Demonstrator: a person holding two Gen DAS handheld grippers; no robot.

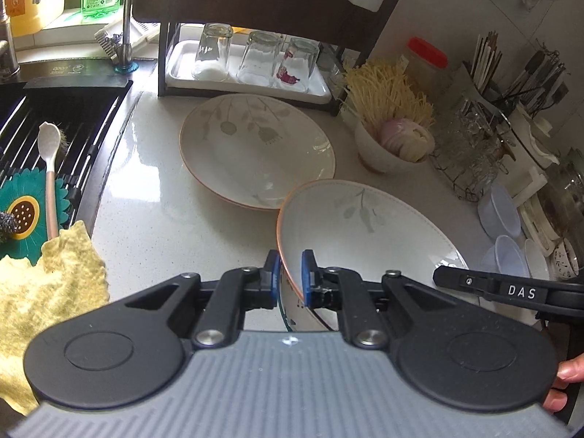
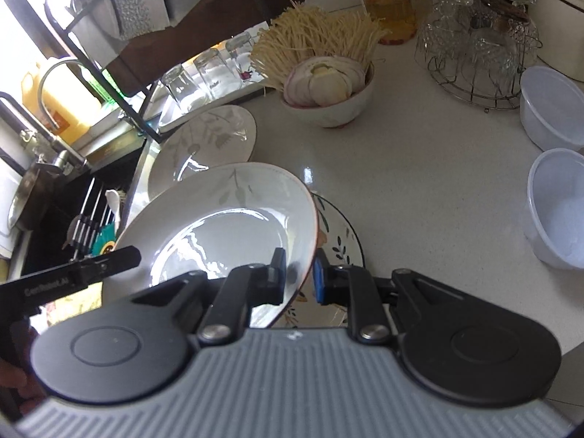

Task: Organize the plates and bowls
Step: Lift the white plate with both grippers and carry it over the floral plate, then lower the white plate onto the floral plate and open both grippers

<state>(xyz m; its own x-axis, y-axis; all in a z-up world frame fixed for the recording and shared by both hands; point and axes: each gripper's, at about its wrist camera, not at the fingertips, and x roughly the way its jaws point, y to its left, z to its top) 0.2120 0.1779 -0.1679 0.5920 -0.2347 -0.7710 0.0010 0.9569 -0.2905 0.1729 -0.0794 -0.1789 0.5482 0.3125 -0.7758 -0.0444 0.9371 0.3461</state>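
A pale speckled countertop (image 1: 164, 226) carries a leaf-patterned plate (image 1: 255, 149) lying flat. Behind the plate stands a dark rack (image 1: 248, 36); right of it a bowl of enoki and onion (image 1: 387, 146). Farther right sit two translucent plastic tubs (image 2: 558, 204).

Hidden and cut-off parts

The patterned plate (image 2: 339, 241) lies mostly under the held plate (image 2: 226, 219) — only one rim arc shows; the yellow cloth (image 1: 47, 292) runs off the left edge — the hand (image 1: 564, 383) likewise, right.
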